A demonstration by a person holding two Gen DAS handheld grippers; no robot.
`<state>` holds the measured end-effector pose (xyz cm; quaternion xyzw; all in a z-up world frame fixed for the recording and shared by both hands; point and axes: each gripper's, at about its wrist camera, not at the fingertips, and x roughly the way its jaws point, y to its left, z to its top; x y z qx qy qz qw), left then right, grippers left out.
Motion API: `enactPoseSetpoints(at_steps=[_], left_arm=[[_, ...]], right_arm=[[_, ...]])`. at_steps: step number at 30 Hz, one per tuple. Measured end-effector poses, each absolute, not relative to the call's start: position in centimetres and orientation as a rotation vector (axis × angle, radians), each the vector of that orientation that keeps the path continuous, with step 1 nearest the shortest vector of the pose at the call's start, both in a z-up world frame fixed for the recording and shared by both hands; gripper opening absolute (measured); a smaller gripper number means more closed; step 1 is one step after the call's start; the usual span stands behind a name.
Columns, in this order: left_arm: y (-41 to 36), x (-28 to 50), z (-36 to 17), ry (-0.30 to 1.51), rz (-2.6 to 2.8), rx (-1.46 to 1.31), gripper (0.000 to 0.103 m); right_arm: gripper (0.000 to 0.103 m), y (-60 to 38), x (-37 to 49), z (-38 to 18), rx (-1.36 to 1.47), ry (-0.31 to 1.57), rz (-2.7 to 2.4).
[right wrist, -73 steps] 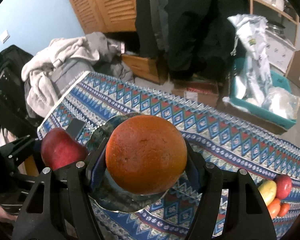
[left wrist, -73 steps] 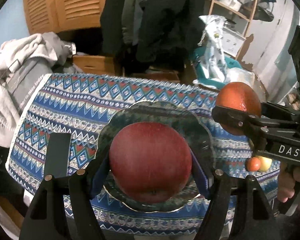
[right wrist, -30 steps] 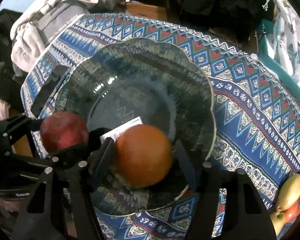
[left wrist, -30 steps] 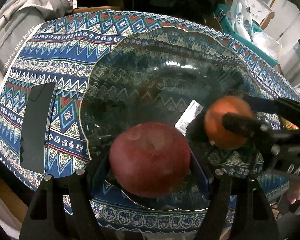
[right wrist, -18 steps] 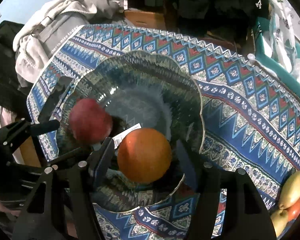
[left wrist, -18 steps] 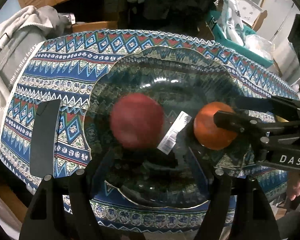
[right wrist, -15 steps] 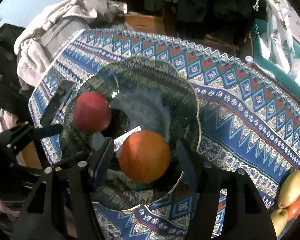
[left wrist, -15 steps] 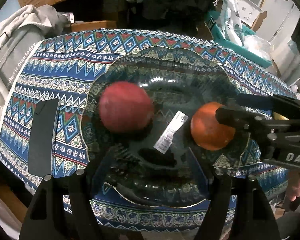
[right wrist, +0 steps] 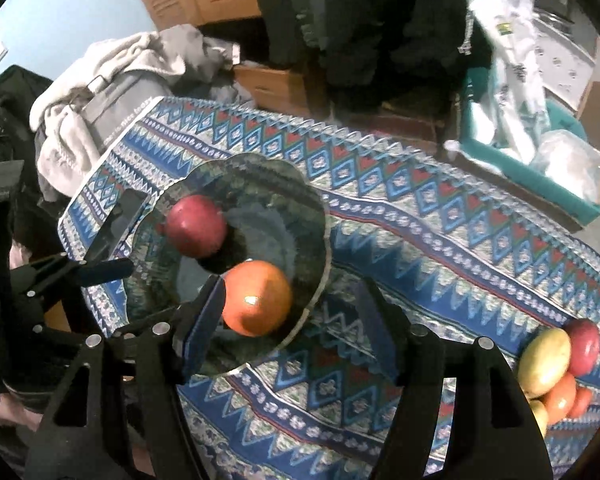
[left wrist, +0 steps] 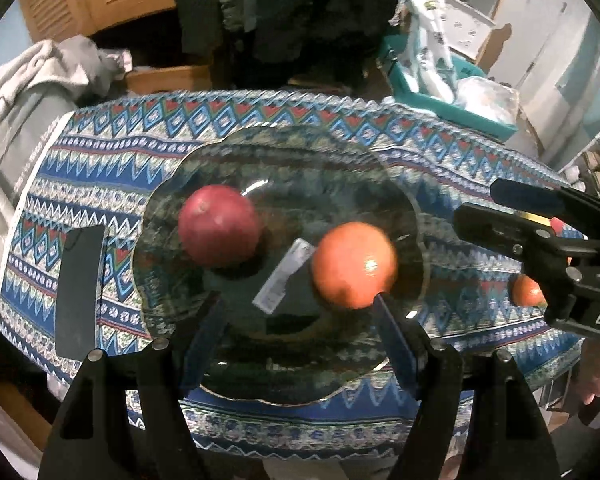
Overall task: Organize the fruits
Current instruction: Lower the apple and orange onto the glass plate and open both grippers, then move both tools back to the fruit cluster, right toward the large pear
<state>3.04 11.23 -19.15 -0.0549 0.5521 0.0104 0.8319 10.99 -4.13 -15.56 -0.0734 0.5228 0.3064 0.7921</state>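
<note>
Resting in scalloped glass bowl (left wrist: 404,216): smooth red apple (left wrist: 219,231), dimpled orange (left wrist: 354,265) (both round).

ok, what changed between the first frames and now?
Both fruits were let go: the red apple and orange now lie in the glass plate. Left claw and right claw are empty; the right's jaws have just been opening. Fruit pile and tablecloth unchanged.

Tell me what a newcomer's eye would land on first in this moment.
Two bright fruits sit in the dark glass bowl: a red apple on its left side and an orange nearer its right rim, with a white label lying between them. Both the left gripper and the right gripper hang open and empty above. Off by the patterned tablecloth's right edge, a small pile of fruit waits.
</note>
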Motion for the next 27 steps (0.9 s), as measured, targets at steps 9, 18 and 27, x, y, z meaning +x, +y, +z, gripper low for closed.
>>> enactPoseSetpoints(at_steps=[9,18,27], left_arm=[[7.4,3.1,-16.8,1.133,-0.049,-0.080,0.076],[3.3,3.1,-15.4,1.106,-0.101,-0.027,0.076],[-1.8,3.1,-14.2,1.084,-0.179,0.037,0.077]], right_arm=[[0.070,-8.9,10.1,-13.4,-0.144,1.092,0.576],[0.071,-14.1,9.3,-12.3,-0.108,1.090,0.490],[0.075,-20.1,8.5,-13.0,-0.084,1.105,0.387]])
